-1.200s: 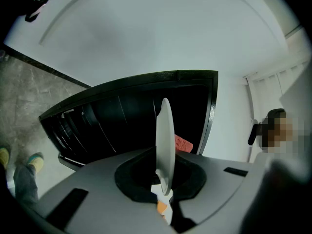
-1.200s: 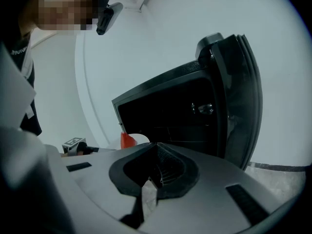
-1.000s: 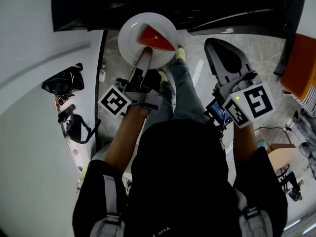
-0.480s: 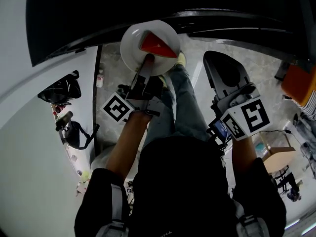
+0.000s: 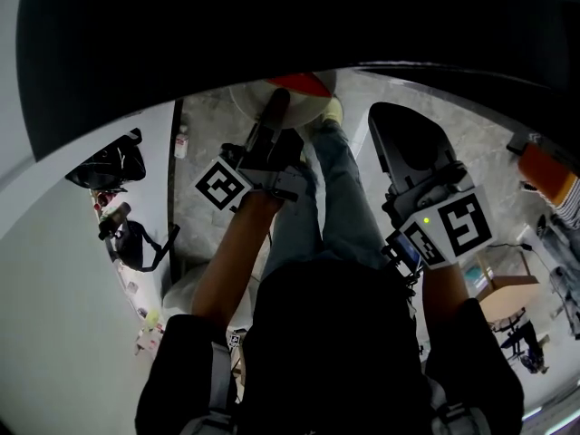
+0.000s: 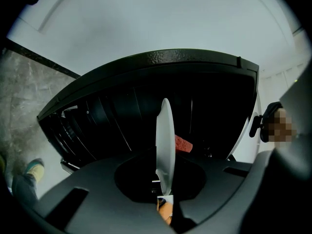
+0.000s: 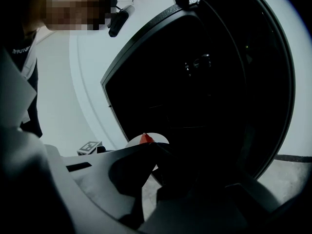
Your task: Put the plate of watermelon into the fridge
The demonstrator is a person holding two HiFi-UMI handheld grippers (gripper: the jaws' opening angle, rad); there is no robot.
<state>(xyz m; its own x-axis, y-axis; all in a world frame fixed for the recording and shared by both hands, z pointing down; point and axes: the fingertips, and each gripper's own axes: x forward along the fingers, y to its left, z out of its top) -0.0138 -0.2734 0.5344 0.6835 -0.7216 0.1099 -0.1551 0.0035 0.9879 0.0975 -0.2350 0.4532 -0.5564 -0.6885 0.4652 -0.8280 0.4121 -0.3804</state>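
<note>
**Q:** Marble floor [image 5: 213, 120] underfoot: what does the left gripper [image 6: 165, 199] carry?

**A:** Its jaws are clenched on the near rim of the white plate [image 6: 165, 140]. The watermelon wedge [image 6: 183, 143] is at the mouth of the dark fridge [image 6: 161, 62]. The right gripper [image 7: 153, 147] is pinched closed and empty.

**Q:** Best practice?

**A:** Probably to keep the plate level and seat it fully on a shelf before releasing.

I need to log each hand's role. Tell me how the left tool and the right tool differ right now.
The left tool is clamped on the rim of the white plate, which carries the watermelon; the right tool holds nothing, its jaws seemingly together. The left tool reaches further toward the fridge than the right tool. Both point at the fridge.
</note>
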